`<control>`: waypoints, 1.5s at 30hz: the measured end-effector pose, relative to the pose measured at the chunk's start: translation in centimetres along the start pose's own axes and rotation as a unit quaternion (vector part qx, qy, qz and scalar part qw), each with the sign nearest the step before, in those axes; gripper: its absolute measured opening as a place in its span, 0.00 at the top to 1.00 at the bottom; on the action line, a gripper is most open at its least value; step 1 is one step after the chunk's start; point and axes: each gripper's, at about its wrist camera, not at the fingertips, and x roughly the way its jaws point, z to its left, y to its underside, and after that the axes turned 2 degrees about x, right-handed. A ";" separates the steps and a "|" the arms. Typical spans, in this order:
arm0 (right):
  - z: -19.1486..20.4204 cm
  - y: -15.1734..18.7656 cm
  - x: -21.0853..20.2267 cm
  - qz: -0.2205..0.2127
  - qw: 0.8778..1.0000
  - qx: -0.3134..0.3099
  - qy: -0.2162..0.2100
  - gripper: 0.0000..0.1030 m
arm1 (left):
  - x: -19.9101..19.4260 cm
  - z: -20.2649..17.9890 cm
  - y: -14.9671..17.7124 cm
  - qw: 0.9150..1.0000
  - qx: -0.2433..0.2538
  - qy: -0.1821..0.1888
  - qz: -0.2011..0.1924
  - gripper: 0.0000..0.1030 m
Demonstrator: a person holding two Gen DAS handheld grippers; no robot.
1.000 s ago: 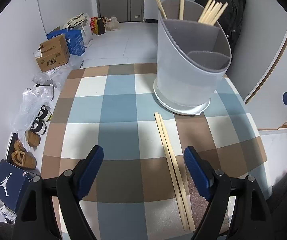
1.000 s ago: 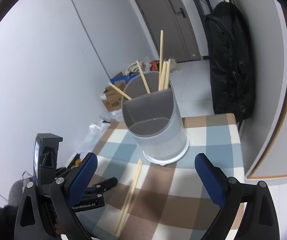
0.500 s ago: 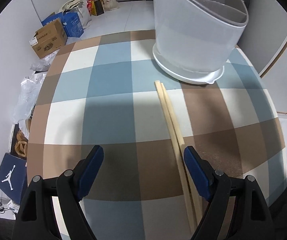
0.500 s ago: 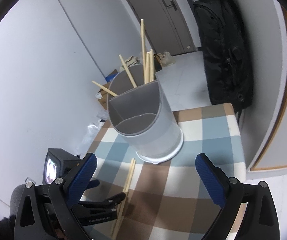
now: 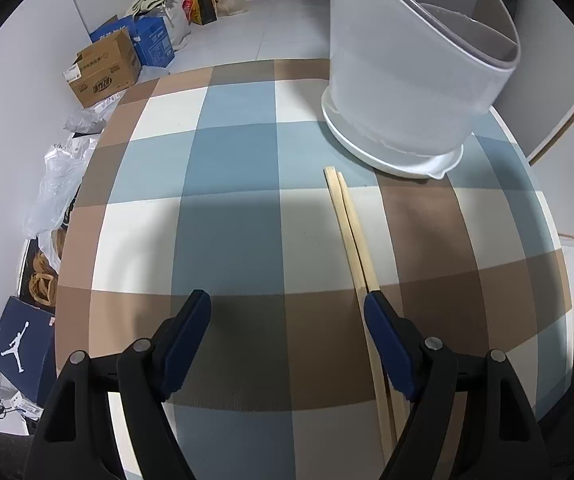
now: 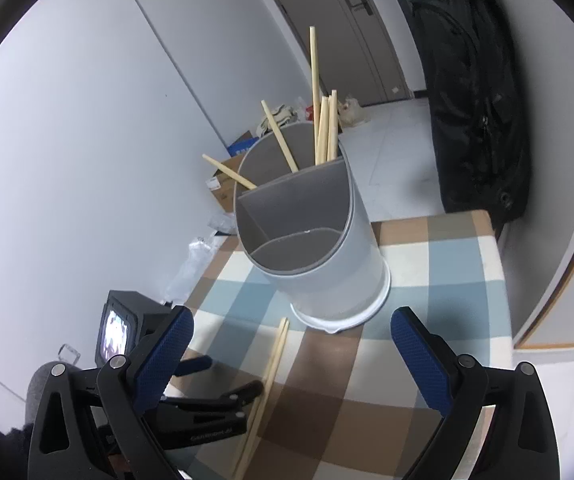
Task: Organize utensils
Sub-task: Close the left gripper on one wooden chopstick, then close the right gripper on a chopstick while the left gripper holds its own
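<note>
Two pale wooden chopsticks lie side by side on the checked tablecloth, in front of the grey divided utensil holder. My left gripper points steeply down at the cloth and its jaws are closing. The chopsticks run just inside and under its right finger, untouched by the pads. In the right wrist view the holder has several chopsticks standing in its back compartment. My right gripper hangs open above the table with nothing between its fingers. The left gripper sits low beside the loose pair.
The table's curved edge drops to the floor on the left, where cardboard boxes, plastic bags and a dark shoe box lie. A black backpack hangs on the wall behind the table's right side.
The left gripper tipped down and sank toward the cloth, so the holder's top left its view, and its fingers drew slightly closer. The right gripper drifted a little; the holder looks nearer.
</note>
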 end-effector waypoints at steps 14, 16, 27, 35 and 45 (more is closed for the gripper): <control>-1.5 -0.4 -0.4 -0.004 1.000 0.025 0.004 0.03 | 1.5 0.1 -3.6 1.000 0.009 0.008 0.003 0.51; -1.8 -0.5 -0.2 -0.004 1.000 0.029 0.006 0.03 | 1.7 -0.1 -4.3 1.000 0.013 0.013 -0.001 0.62; -2.8 -0.8 1.3 0.016 0.999 0.049 -0.002 0.03 | 1.6 1.3 -4.9 0.998 -0.016 0.055 -0.024 0.98; -1.9 -0.1 2.3 0.033 0.999 0.032 -0.003 0.07 | -1.7 2.6 -4.2 0.992 -0.048 0.068 -0.093 0.98; 0.6 2.6 5.9 0.117 0.993 -0.004 -0.004 0.36 | -3.7 4.7 -3.3 0.985 -0.062 0.085 -0.135 0.98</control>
